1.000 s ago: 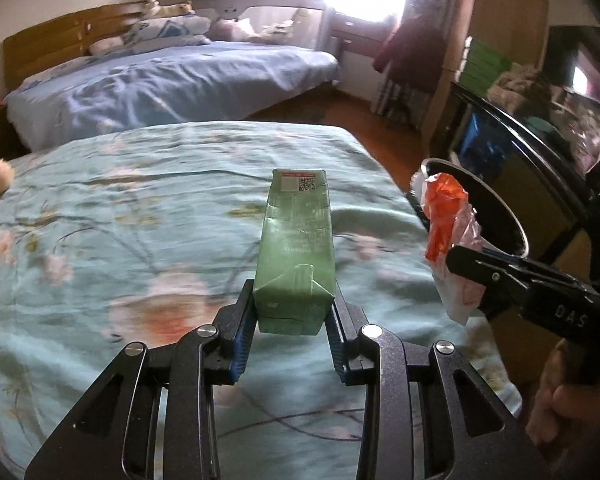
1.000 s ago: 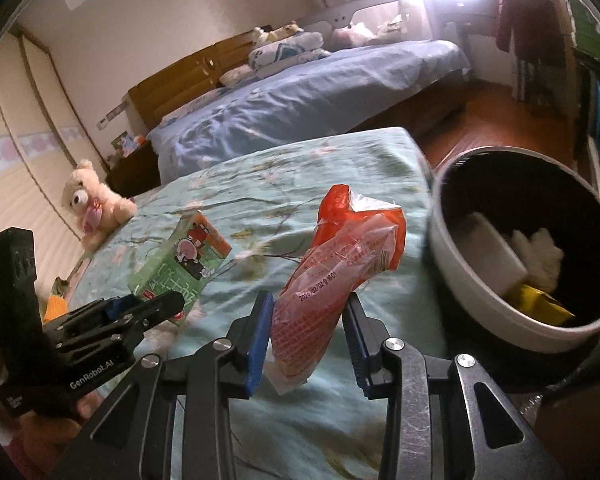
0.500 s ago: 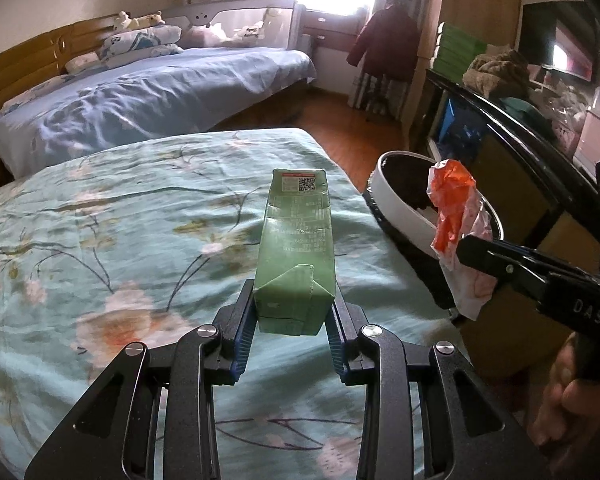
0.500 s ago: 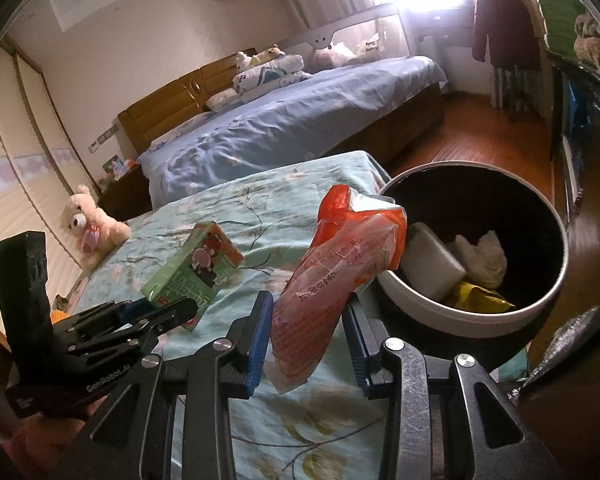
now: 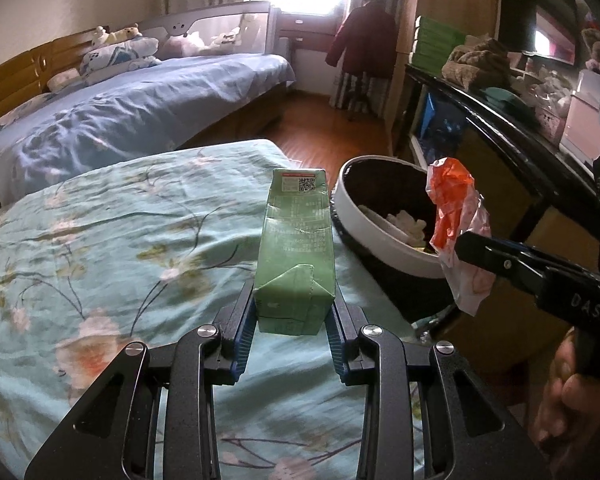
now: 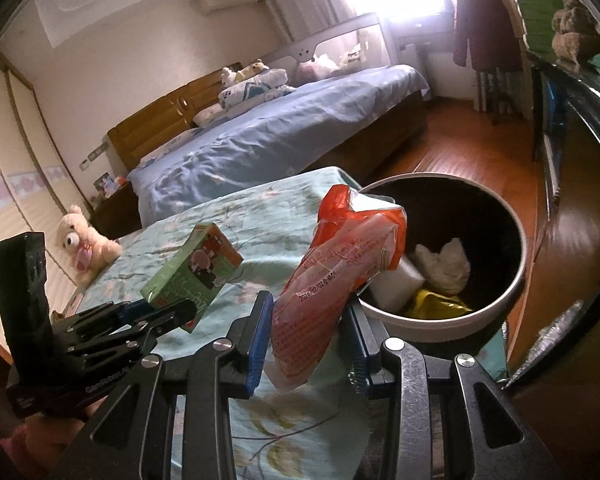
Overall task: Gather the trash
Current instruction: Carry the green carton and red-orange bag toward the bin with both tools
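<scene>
My left gripper [image 5: 291, 322] is shut on a green drink carton [image 5: 296, 248], held above the floral bedspread; the carton also shows in the right wrist view [image 6: 192, 274]. My right gripper [image 6: 308, 334] is shut on an orange and clear plastic wrapper [image 6: 336, 276], also in the left wrist view [image 5: 456, 232], held at the near rim of a white, black-lined trash bin [image 6: 516, 280]. The bin [image 5: 364, 220] stands beside the bed's foot and holds a white block, crumpled tissue and a yellow wrapper.
The teal floral bed [image 5: 100, 260] lies below both grippers. A blue bed [image 5: 140, 120] stands behind. A black cabinet [image 5: 500, 120] runs along the right. A teddy bear [image 6: 84, 240] sits at the bed's far side. Wooden floor [image 6: 460, 136] lies beyond the bin.
Both grippers, still holding the carton and the wrapper, have moved toward the foot of the bed. The bin is now closer and larger in both views, with the wrapper at its rim.
</scene>
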Action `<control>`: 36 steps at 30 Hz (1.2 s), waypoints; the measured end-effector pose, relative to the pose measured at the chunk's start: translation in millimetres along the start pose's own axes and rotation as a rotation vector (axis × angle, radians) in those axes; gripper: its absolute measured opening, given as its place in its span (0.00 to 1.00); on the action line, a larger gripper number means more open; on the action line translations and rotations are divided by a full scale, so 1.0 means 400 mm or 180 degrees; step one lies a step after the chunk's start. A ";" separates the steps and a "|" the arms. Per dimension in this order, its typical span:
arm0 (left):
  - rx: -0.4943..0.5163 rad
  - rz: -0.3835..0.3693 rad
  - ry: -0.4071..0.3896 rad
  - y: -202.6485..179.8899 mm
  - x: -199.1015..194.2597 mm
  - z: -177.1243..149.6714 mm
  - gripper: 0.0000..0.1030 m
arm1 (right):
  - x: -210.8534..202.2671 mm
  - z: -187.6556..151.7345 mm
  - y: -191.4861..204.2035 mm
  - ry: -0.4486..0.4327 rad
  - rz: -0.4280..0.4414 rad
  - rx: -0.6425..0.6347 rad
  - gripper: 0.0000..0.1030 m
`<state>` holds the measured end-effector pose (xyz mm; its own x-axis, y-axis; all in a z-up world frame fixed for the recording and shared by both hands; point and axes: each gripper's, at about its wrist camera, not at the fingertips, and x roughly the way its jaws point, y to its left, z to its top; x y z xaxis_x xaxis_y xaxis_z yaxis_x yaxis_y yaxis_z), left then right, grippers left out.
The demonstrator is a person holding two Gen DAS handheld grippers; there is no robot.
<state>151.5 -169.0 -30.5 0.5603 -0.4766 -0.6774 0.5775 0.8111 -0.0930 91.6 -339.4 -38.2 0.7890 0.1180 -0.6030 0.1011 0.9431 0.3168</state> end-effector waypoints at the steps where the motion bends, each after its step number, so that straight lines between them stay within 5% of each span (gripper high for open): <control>1: 0.0009 -0.0005 0.0001 -0.005 0.002 0.003 0.30 | -0.003 0.000 -0.008 -0.0006 -0.0004 0.0011 0.35; 36: 0.0230 -0.0180 0.0071 -0.120 0.073 0.057 0.30 | -0.009 0.013 -0.150 -0.0042 -0.0245 0.0250 0.35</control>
<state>153.8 -229.5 -29.3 0.5128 -0.5127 -0.6886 0.6496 0.7561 -0.0793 85.8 -397.9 -51.4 0.7848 0.0415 -0.6183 0.2085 0.9219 0.3266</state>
